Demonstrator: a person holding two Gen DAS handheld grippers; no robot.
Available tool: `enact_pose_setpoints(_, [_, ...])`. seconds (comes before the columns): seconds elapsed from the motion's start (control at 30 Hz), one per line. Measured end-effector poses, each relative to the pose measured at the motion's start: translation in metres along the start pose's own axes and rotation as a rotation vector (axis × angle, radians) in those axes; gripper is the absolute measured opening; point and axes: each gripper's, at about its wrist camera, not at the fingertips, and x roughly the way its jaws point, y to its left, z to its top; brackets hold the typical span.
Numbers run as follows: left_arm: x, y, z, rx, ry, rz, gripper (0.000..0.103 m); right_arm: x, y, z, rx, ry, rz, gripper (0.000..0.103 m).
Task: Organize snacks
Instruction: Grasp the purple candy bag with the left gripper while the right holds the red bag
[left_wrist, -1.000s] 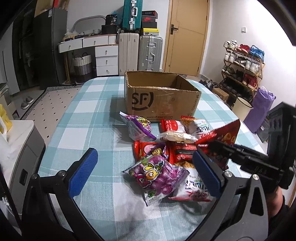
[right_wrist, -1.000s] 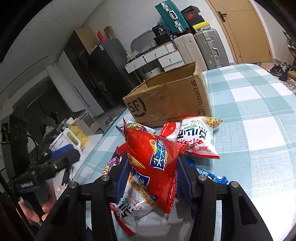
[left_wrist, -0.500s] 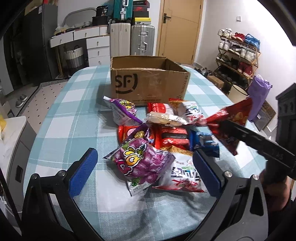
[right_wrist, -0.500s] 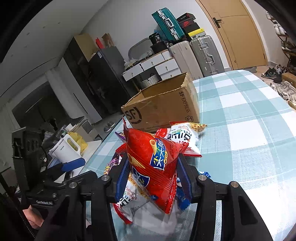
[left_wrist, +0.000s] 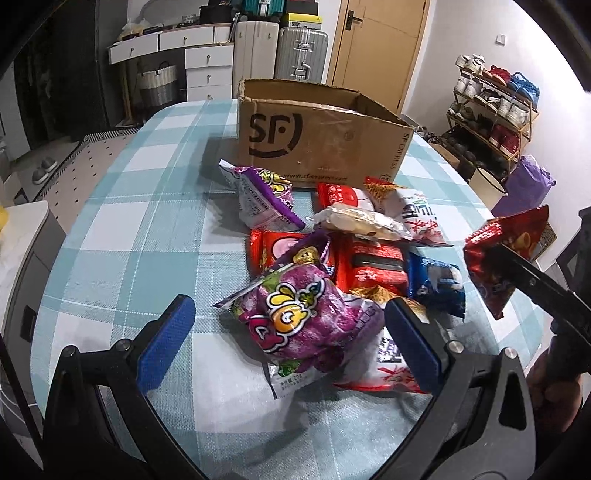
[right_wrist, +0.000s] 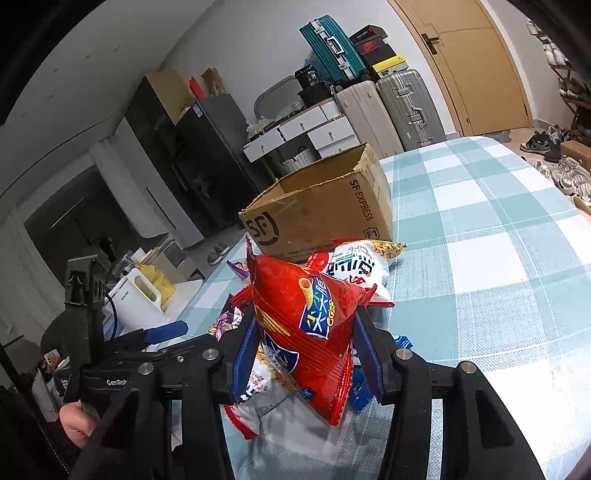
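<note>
Between the right fingers: a red crisp bag (right_wrist: 310, 332) is clamped by its middle and held up off the pile — the blue pads (right_wrist: 245, 354) press in on both sides.
Right gripper (right_wrist: 306, 354): closed on the bag, pointing toward the cardboard box (right_wrist: 325, 210).
Around the left fingers: the left gripper (left_wrist: 288, 332) is spread wide, a pad (left_wrist: 166, 343) on either side of the purple snack bag (left_wrist: 299, 317), touching nothing that I can see.
Snack pile: the remaining packets lie heaped on the checked tabletop (left_wrist: 140, 229) just in front of the box — a second purple bag (left_wrist: 262, 195), red packets (left_wrist: 373, 262), a blue one (left_wrist: 436, 284) and white ones among them.
Box: open-topped, upright at the far side of the tabletop; its inside is hidden from both cameras.
Step in hand: one bag lifted and ready to carry, the next one lined up.
Next move, as I judge it: the right hand needs to travel over the box rim and let go above the opening; the left needs to drop onto the purple bag and pinch its puffy body gently, since it could slip or crush.
</note>
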Motion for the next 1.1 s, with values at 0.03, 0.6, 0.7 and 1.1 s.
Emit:
enact_pose_setpoints(0.03, [0.002, 0.001, 0.001, -0.003, 0.002, -0.003, 0.102, 0.0, 0.0, 0.0, 0.0, 0.001, -0.001, 0.05])
enact_pose_setpoints(0.6, [0.024, 0.031, 0.003, -0.098, 0.041, -0.099, 0.102, 0.009, -0.002, -0.003, 0.006, 0.015, -0.002, 0.05])
enact_pose_setpoints(0.7, [0.028, 0.035, 0.002, -0.119, 0.056, -0.135, 0.102, 0.008, -0.002, -0.003, 0.004, 0.013, -0.006, 0.05])
enact_pose_setpoints(1.1, [0.035, 0.038, -0.002, -0.152, 0.075, -0.246, 0.085, 0.007, -0.001, -0.004, 0.005, 0.009, -0.004, 0.05])
